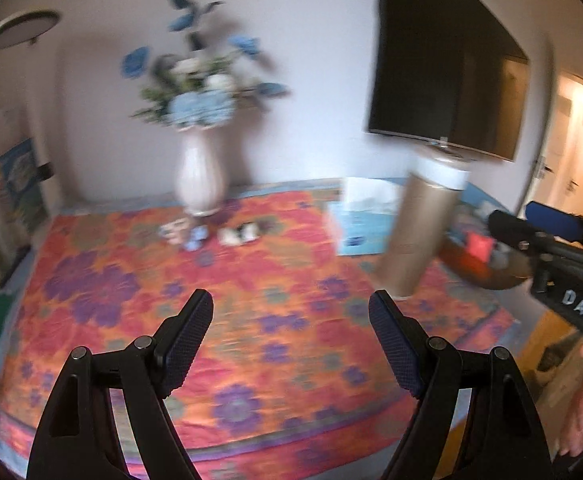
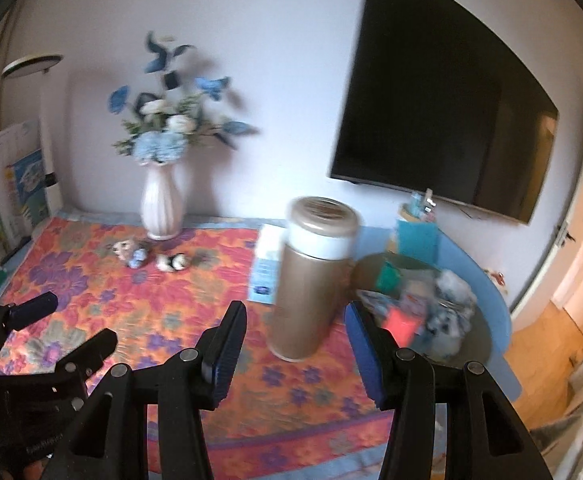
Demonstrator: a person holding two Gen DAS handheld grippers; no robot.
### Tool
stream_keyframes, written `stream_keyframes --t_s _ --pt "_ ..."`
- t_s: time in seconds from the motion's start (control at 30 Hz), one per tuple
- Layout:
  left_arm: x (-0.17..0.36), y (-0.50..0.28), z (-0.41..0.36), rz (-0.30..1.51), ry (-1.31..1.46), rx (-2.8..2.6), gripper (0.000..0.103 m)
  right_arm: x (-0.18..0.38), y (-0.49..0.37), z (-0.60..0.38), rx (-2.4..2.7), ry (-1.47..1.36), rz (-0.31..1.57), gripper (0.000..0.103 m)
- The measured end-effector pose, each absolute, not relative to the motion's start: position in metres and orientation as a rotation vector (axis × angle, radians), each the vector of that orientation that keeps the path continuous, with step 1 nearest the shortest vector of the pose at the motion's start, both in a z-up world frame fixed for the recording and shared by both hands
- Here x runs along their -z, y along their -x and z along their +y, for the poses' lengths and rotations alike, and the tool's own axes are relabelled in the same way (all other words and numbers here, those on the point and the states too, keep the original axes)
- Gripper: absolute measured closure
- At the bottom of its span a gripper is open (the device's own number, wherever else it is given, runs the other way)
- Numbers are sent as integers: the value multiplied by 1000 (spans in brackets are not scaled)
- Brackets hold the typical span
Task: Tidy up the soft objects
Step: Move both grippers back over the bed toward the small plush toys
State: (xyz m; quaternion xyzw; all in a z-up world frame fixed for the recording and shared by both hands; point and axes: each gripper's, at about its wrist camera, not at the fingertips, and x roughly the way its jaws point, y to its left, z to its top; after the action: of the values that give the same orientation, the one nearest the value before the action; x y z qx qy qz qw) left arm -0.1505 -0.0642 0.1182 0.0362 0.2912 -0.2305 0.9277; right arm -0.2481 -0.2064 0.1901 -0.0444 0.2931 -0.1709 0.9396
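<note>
Both the left claw (image 1: 291, 312) and right claw (image 2: 295, 324) hover spread wide, empty, above the floral cloth (image 1: 251, 280).

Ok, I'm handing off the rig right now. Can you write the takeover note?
Left gripper: open, empty, above the floral cloth.
Right gripper: open, empty, near the gold canister.
Small soft toys lie on the cloth in front of the vase, apart from both grippers.
The bowl right of the canister already holds soft items, including a grey fluffy one; the picture is too blurred to name the rest.
Done: nothing certain beyond what sits in the bowl.
Left: probably pick up the toys by the vase and put them with the others.
</note>
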Motion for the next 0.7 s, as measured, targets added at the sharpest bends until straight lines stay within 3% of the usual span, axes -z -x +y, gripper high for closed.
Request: stream_keyframes --t_s 0.7 --pt "-66 67 34 683 -50 208 24 -145 149 -135 130 138 719 53"
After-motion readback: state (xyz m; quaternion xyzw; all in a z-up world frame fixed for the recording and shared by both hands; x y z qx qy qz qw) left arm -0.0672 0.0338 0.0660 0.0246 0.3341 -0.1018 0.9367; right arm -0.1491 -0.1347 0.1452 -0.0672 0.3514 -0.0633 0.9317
